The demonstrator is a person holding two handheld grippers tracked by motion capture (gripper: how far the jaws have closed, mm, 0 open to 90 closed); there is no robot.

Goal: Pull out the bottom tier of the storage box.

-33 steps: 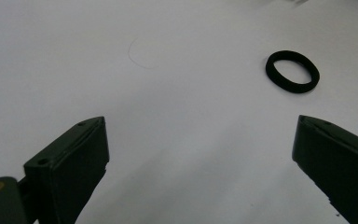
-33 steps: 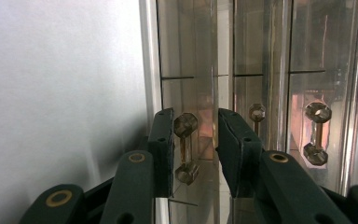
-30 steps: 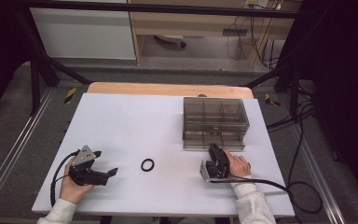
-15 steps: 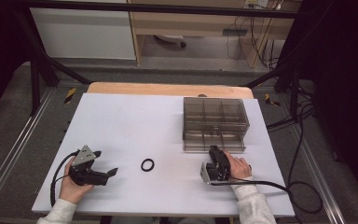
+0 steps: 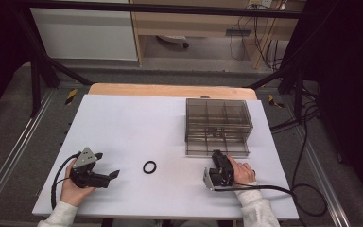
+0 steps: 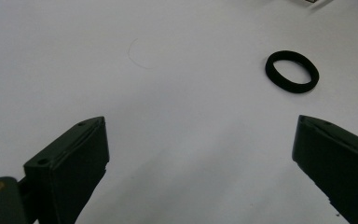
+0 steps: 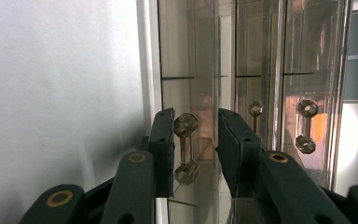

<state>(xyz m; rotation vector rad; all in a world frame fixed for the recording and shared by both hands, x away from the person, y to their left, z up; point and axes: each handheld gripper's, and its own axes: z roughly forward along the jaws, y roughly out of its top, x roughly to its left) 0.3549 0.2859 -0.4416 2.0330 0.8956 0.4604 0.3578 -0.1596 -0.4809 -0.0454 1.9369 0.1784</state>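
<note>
A smoky clear drawer cabinet (image 5: 217, 120) stands at the right of the white table (image 5: 132, 123). My right gripper (image 5: 217, 155) lies on its side against the cabinet's front. In the right gripper view its jaws (image 7: 196, 126) stand on either side of a brass drawer handle (image 7: 185, 147). The handle lies against one jaw, and a gap shows before the other. A black ring (image 5: 149, 167) lies flat mid-table. My left gripper (image 5: 108, 164) is open wide at the front left, pointing toward the ring (image 6: 292, 71), which lies ahead and apart from its jaws (image 6: 200, 135).
Two more brass handles (image 7: 306, 126) show on neighbouring drawers. Cables trail from both grippers off the table's front. A wooden board edge (image 5: 170, 90) runs along the table's far side, with black frame posts beyond.
</note>
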